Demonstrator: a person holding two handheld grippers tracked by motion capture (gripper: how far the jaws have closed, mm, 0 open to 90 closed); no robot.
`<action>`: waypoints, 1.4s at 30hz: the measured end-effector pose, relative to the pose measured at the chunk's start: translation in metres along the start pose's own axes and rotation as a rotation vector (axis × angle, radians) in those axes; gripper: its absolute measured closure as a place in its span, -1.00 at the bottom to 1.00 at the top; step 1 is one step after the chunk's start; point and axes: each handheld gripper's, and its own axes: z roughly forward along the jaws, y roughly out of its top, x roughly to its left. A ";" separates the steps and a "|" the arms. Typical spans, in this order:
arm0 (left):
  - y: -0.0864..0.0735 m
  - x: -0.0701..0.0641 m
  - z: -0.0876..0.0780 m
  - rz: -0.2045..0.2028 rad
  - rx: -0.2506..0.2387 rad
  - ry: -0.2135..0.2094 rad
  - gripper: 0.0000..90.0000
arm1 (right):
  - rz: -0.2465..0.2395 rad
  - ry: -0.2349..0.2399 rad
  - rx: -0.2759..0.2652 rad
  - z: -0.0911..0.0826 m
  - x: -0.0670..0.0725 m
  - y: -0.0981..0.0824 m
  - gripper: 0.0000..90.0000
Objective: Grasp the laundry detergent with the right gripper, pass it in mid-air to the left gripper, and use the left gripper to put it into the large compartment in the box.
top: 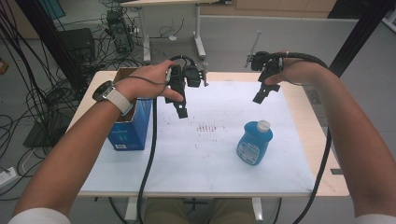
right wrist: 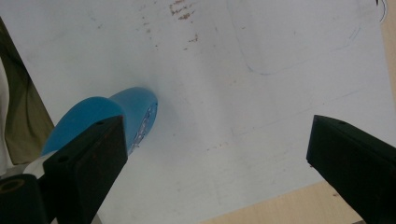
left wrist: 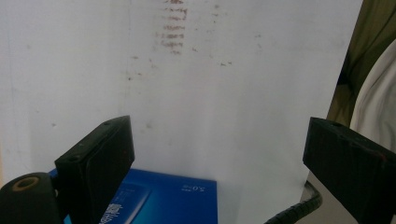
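We are noting a blue bottle (top: 254, 143) looking like smooth, slightly glossy plastic, with a paler plastic cap; a blue box (top: 130, 125) appearing as printed cardboard, brown inside; the table (top: 299, 100) showing pale wood at its edges beneath a white matt sheet (top: 196, 158), scuffed with brownish marks; the left gripper (left wrist: 217, 154) and right gripper (right wrist: 217, 154) are presenting matt black jaws.
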 end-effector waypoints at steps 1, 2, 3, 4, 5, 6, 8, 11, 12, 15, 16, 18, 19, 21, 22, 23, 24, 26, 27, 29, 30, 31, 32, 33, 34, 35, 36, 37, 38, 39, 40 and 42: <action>0.000 -0.001 0.001 -0.002 -0.002 -0.002 -0.79 | 0.002 -0.004 -0.009 -0.001 0.001 -0.001 -0.88; 0.000 -0.001 0.001 -0.001 -0.001 -0.002 -0.79 | 0.008 -0.005 -0.008 -0.002 0.002 -0.002 -0.88; 0.000 -0.002 0.001 0.001 0.001 -0.002 -0.79 | 0.003 -0.005 -0.006 -0.002 0.003 -0.002 -0.87; 0.000 -0.002 0.002 0.000 0.001 -0.003 -0.79 | 0.008 -0.005 -0.008 -0.003 0.004 -0.003 -0.87; 0.000 -0.003 0.001 0.002 0.000 -0.001 -0.79 | 0.010 -0.005 -0.001 -0.004 0.005 -0.004 -0.87; 0.000 -0.003 0.001 0.002 -0.003 -0.003 -0.79 | 0.010 -0.005 -0.002 -0.005 0.007 -0.005 -0.87; 0.000 -0.004 0.001 0.005 -0.006 -0.002 -0.79 | 0.011 -0.006 -0.005 -0.007 0.009 -0.007 -0.87; 0.000 -0.006 0.000 0.007 -0.007 0.000 -0.79 | 0.024 -0.004 -0.005 -0.008 0.012 -0.008 -0.85; 0.000 -0.007 0.000 0.009 -0.008 0.003 -0.79 | 0.024 -0.004 -0.003 -0.009 0.013 -0.009 -0.85; 0.000 -0.009 0.000 0.012 -0.012 0.003 -0.79 | 0.033 -0.009 -0.004 -0.012 0.016 -0.011 -0.84; 0.000 -0.010 0.000 0.015 -0.011 0.002 -0.79 | 0.037 -0.009 -0.002 -0.013 0.017 -0.011 -0.84; 0.000 -0.011 0.000 0.018 -0.011 0.004 -0.79 | 0.044 -0.009 -0.006 -0.014 0.019 -0.013 -0.83; 0.001 -0.011 0.000 0.019 -0.012 0.005 -0.79 | 0.050 -0.005 -0.006 -0.015 0.021 -0.014 -0.83; 0.001 -0.012 0.001 0.023 -0.013 0.006 -0.80 | 0.062 -0.003 -0.006 -0.017 0.024 -0.017 -0.83; 0.001 -0.012 0.001 0.022 -0.013 0.004 -0.80 | 0.062 -0.003 -0.006 -0.017 0.024 -0.017 -0.83; 0.002 -0.012 0.001 0.027 -0.011 0.004 -0.79 | 0.075 -0.001 -0.004 -0.018 0.025 -0.018 -0.82; 0.002 -0.013 0.001 0.026 -0.011 0.004 -0.79 | 0.083 -0.004 -0.005 -0.020 0.026 -0.021 -0.82; 0.004 -0.014 0.002 0.027 -0.016 0.004 -0.79 | 0.092 -0.006 -0.008 -0.021 0.027 -0.022 -0.82; 0.004 -0.014 0.002 0.028 -0.016 0.001 -0.79 | 0.097 -0.006 -0.010 -0.022 0.028 -0.024 -0.82; 0.005 -0.015 0.002 0.033 -0.015 0.004 -0.79 | 0.094 -0.010 -0.011 -0.023 0.029 -0.026 -0.82; 0.006 -0.015 0.002 0.036 -0.015 0.003 -0.79 | 0.092 -0.013 -0.010 -0.024 0.030 -0.027 -0.82; 0.006 -0.016 0.002 0.038 -0.014 0.004 -0.79 | 0.099 -0.009 -0.007 -0.025 0.031 -0.028 -0.82; 0.006 -0.016 0.002 0.039 -0.014 0.003 -0.79 | 0.101 -0.008 -0.006 -0.025 0.032 -0.029 -0.82; 0.007 -0.017 0.002 0.042 -0.015 0.003 -0.79 | 0.106 -0.008 -0.007 -0.026 0.033 -0.030 -0.82; 0.007 -0.017 0.002 0.043 -0.014 0.004 -0.79 | 0.110 -0.006 -0.009 -0.026 0.034 -0.032 -0.82; 0.007 -0.017 0.003 0.043 -0.016 0.004 -0.79 | 0.117 -0.005 -0.006 -0.027 0.035 -0.033 -0.82; 0.008 -0.017 0.003 0.044 -0.017 0.004 -0.79 | 0.121 -0.004 -0.008 -0.027 0.036 -0.034 -0.82; 0.008 -0.018 0.003 0.046 -0.018 0.004 -0.79 | 0.122 -0.003 -0.003 -0.027 0.037 -0.035 -0.82; 0.008 -0.018 0.003 0.048 -0.021 0.004 -0.79 | 0.125 -0.004 0.003 -0.028 0.038 -0.035 -0.82; 0.008 -0.018 0.003 0.051 -0.020 0.004 -0.79 | 0.137 -0.002 0.007 -0.029 0.040 -0.036 -0.82; 0.008 -0.018 0.003 0.052 -0.021 0.005 -0.79 | 0.152 0.003 0.007 -0.030 0.041 -0.038 -0.85; 0.009 -0.019 0.003 0.053 -0.021 0.006 -0.79 | 0.170 0.003 0.004 -0.032 0.043 -0.040 -0.87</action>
